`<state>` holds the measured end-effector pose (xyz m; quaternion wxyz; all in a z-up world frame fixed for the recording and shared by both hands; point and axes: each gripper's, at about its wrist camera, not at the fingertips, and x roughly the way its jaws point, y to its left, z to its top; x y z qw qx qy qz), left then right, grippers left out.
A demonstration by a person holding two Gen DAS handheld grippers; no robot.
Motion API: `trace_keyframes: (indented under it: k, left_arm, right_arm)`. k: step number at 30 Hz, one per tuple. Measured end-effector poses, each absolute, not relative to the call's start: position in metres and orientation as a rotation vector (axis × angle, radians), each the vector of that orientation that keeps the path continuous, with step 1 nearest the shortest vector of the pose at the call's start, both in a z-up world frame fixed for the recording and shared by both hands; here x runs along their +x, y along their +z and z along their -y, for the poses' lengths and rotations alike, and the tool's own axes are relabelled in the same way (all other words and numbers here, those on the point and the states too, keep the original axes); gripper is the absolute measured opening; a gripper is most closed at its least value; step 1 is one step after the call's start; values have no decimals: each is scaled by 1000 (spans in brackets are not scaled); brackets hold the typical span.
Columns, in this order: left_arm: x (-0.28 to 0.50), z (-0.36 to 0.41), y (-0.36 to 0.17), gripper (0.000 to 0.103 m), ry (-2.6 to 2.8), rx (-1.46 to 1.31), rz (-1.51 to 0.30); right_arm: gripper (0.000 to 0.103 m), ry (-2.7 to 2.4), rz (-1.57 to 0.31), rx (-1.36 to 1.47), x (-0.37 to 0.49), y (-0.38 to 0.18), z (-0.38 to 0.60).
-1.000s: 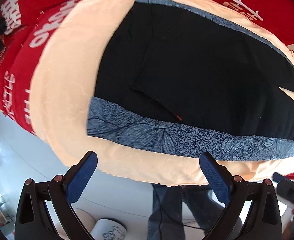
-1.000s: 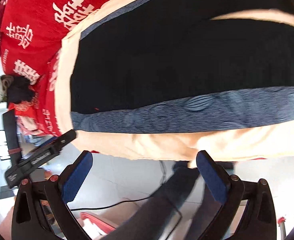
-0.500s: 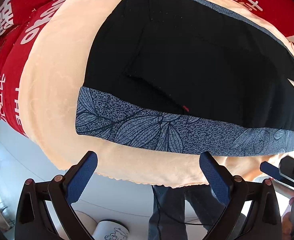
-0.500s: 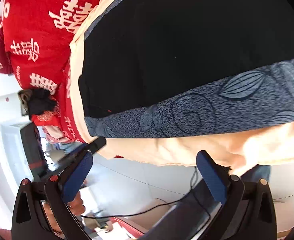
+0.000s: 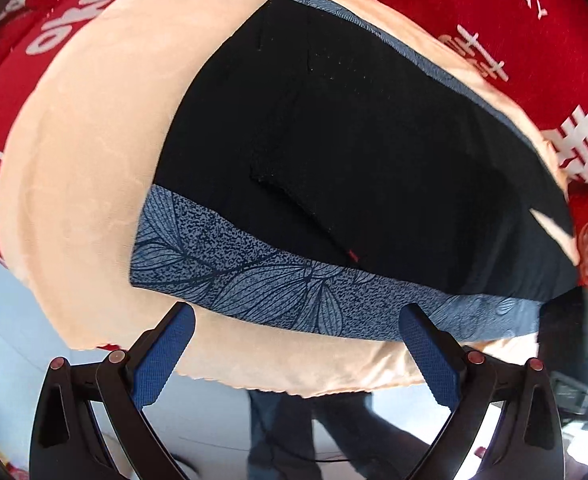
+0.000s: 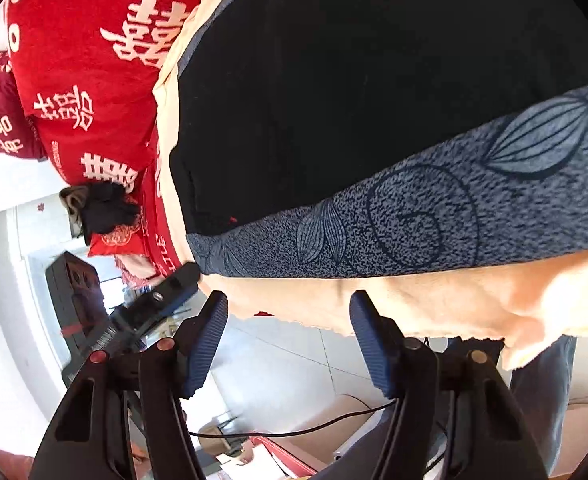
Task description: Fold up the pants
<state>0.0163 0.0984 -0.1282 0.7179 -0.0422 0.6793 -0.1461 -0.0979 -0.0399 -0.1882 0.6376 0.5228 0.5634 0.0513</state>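
Lying flat on peach cloth [image 5: 85, 168] over red bedding [image 6: 89, 92]: black pants [image 5: 354, 152], blue leaf-print side band [image 5: 261, 280] nearest both grippers. Left gripper [image 5: 298, 344] spread wide, nothing between pads, over band edge. Right gripper [image 6: 289, 332] jaws just been closing, gap unoccupied, fabric not pinched.

Left gripper [image 5: 298, 350] at lower frame, black angular arms, blue textured pads [image 5: 161, 360], small red screws, right gripper [image 6: 287, 340] the same with ribbed blue pads, blue jeans [image 5: 281, 432] at bottom centre
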Motion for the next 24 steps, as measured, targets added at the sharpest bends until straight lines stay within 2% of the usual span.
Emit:
trace_keyframes:
  k: [6, 7, 8, 9, 10, 15, 16, 17, 21, 22, 24]
  left_arm:
    - [10, -110, -137, 102, -335, -180, -1519]
    - [7, -110, -139, 102, -331, -192, -1525]
    - [5, -111, -144, 102, -325, -214, -1537]
    - [3, -112, -148, 102, -328, -245, -1550]
    - [3, -113, -151, 102, -344, -290, -1564]
    - [21, -100, -155, 102, -412, -513, -1529]
    - [26, -99, -154, 95, -409, -563, -1506]
    - [33, -98, -155, 80, -396, -597, -1486]
    - [42, -95, -163, 73, -357, -582, -1489]
    - [41, -93, -165, 72, -366, -546, -1502]
    - [39, -91, -166, 72, -385, -503, -1507]
  right_arm:
    - [67, 115, -1283, 1213, -86, -221, 36]
    - [63, 109, -1265, 1231, -85, -224, 37]
    - [33, 112, -1241, 1260, -82, -226, 39]
    - [15, 111, -1231, 1275, -80, -226, 41]
    - [12, 102, -1200, 1269, -77, -217, 43]
    - [11, 205, -1097, 1205, -73, -159, 42]
    - [11, 229, -1088, 1203, -73, -150, 41]
    - [11, 244, -1090, 1192, -74, -145, 41]
    - [13, 230, -1188, 1137, -84, -157, 45]
    - [14, 207, -1203, 1140, -92, -163, 50]
    - [28, 131, -1221, 1166, -113, -175, 66]
